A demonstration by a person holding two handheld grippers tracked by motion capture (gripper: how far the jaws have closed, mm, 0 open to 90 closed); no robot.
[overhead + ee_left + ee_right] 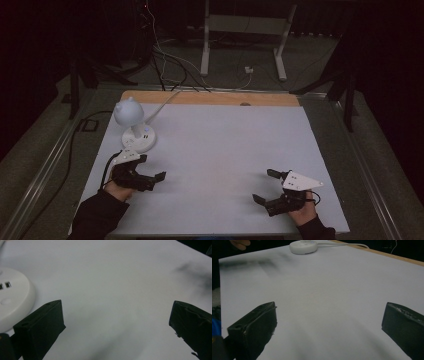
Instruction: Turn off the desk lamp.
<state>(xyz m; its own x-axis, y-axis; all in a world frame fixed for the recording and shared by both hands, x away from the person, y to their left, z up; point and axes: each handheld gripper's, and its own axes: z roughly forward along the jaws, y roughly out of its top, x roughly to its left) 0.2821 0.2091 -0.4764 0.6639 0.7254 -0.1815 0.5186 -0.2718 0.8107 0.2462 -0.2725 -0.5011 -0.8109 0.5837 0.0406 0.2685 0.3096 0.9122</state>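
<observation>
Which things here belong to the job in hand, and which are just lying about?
In the job:
- white desk lamp, nearest the left gripper
- right gripper, jaws open

Lying about:
- white table sheet
- floor cables
- metal stand

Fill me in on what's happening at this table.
A person holds a two-jaw gripper in each hand over a white table. The left gripper sits open beside the base of a small white desk lamp, holding nothing. The right gripper is also open and empty, near the table's front right.
</observation>
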